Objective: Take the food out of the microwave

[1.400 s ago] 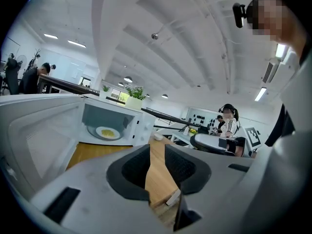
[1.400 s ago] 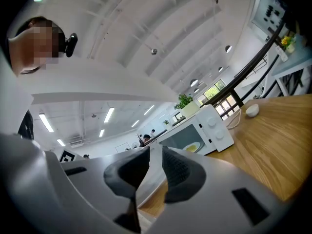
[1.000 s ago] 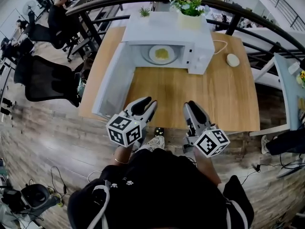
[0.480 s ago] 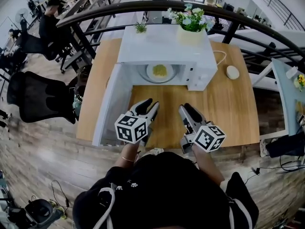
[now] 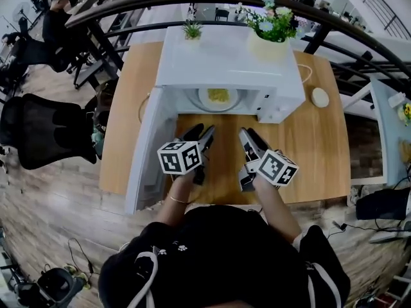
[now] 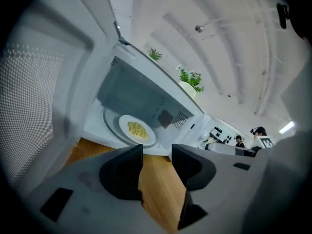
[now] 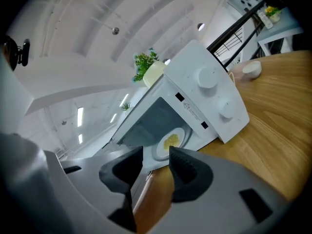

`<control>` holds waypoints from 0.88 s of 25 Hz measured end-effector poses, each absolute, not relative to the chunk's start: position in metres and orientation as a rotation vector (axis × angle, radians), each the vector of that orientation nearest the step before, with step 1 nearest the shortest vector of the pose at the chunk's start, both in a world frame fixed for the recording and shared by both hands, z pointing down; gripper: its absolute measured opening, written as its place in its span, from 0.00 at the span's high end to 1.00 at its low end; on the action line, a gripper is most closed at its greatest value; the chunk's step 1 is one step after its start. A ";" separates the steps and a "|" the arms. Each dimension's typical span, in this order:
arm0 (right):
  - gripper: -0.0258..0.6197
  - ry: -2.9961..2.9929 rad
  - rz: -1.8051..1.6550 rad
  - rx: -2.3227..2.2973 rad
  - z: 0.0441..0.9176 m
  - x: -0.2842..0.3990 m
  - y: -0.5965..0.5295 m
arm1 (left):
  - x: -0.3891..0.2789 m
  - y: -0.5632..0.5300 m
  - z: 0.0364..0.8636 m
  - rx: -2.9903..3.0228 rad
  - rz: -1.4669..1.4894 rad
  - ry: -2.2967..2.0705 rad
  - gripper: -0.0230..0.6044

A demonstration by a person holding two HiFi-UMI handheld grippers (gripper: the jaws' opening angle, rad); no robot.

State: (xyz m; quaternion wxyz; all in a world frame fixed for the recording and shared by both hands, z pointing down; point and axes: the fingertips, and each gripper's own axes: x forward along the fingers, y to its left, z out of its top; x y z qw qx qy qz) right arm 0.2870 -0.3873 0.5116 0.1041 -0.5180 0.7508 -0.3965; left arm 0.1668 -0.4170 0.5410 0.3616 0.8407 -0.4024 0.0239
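We aim the left gripper (image 5: 201,133) and right gripper (image 5: 248,135), both slightly parted and empty, at the plate (image 5: 218,98) inside the open microwave (image 5: 225,56).

You had a pale, satin wood-grain surface (image 5: 308,140). Your microwave (image 5: 225,63) looked smooth white plastic, its plate (image 5: 205,98) glossy; your left tongs (image 5: 202,131) and right tongs (image 5: 247,133) showed matt grey plastic.

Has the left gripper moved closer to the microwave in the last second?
Yes. The left gripper moved forward, toward the microwave: its cube hung off the near edge of the table before and is now over the table.
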 end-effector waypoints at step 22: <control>0.52 1.602 -1.611 -1.676 0.616 0.291 -0.481 | 0.161 -0.486 0.607 1.741 -0.093 -0.996 0.59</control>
